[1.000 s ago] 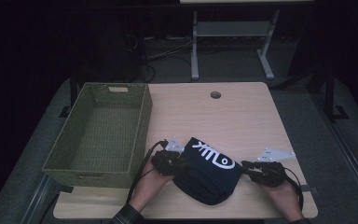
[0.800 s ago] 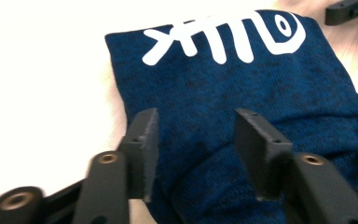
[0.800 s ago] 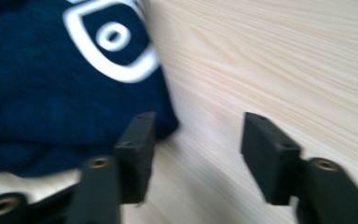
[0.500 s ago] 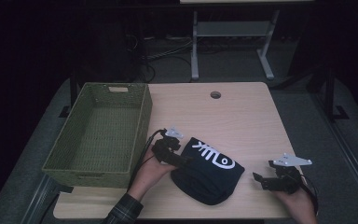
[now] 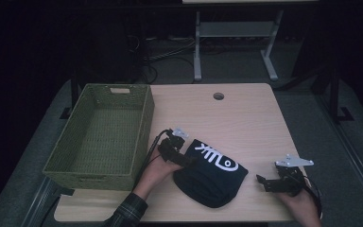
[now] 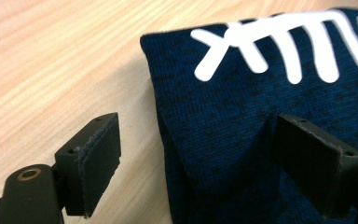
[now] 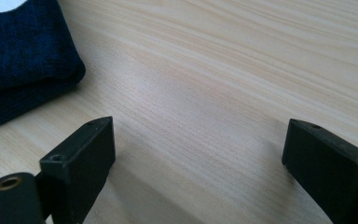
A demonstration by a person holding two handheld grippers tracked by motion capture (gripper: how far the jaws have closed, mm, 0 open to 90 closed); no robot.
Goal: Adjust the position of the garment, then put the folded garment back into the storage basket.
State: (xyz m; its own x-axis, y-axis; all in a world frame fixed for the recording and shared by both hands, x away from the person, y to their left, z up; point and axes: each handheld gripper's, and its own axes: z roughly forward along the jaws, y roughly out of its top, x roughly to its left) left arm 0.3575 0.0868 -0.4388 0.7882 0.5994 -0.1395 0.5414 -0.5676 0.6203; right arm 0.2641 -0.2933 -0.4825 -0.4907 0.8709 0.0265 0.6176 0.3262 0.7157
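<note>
The folded dark blue garment with a white fish-skeleton print lies flat on the wooden surface, toward the near edge and a little left of the middle, its rounded fold pointing at the person. Its left corner lies just under the left gripper, and its right side stops short of the right gripper, with a strip of bare wood between them. Behind the garment the surface is open all the way to the far edge, where a small round hole sits; to the right there is free wood up to the side edge. On the left a green woven basket stands along the surface's left side, its near corner hanging past the front edge, and its right wall runs close beside the left hand, so room is tight there. The left gripper's fingers have just been opening and stand spread wide: one is over bare wood beside the garment's edge, the other over the cloth, neither pressing on it. The right gripper's fingers have likewise just been opening and stand wide apart above bare wood, holding nothing, with the garment's folded edge off to their left
</note>
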